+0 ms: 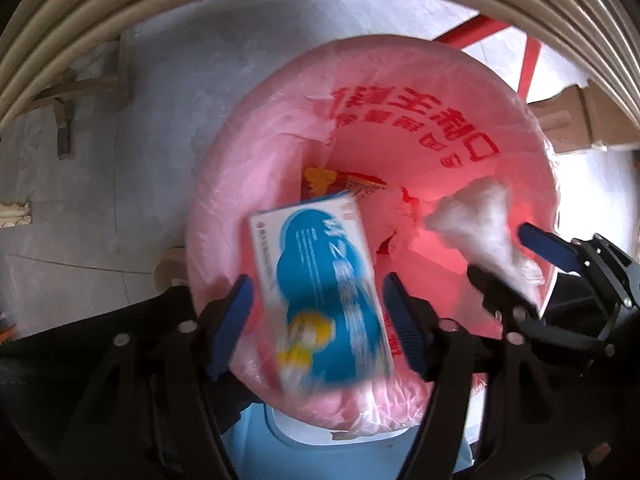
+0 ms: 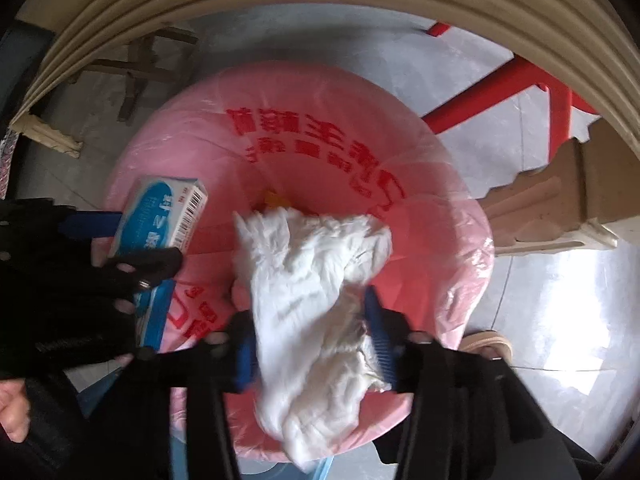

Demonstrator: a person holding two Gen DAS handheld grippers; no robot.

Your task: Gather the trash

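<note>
Left wrist view gives me one bin lined with a pink bag [image 1: 256, 152], one blue-and-white carton [image 1: 324, 300] and one white crumpled tissue [image 1: 480, 224]. My left claw [image 1: 320, 320] is spread, its two blue pads standing clear of the carton on either side; the carton hangs blurred between them over the bag's mouth, its long axis running from near to far, far end tipped slightly left. One red-and-yellow wrapper [image 1: 340, 182] lies down inside the bag. From the right wrist, my right claw [image 2: 310, 344] is also spread, the tissue [image 2: 316, 288] between its pads over the bag [image 2: 440, 272], its length near to far; I cannot tell whether it touches them.
</note>
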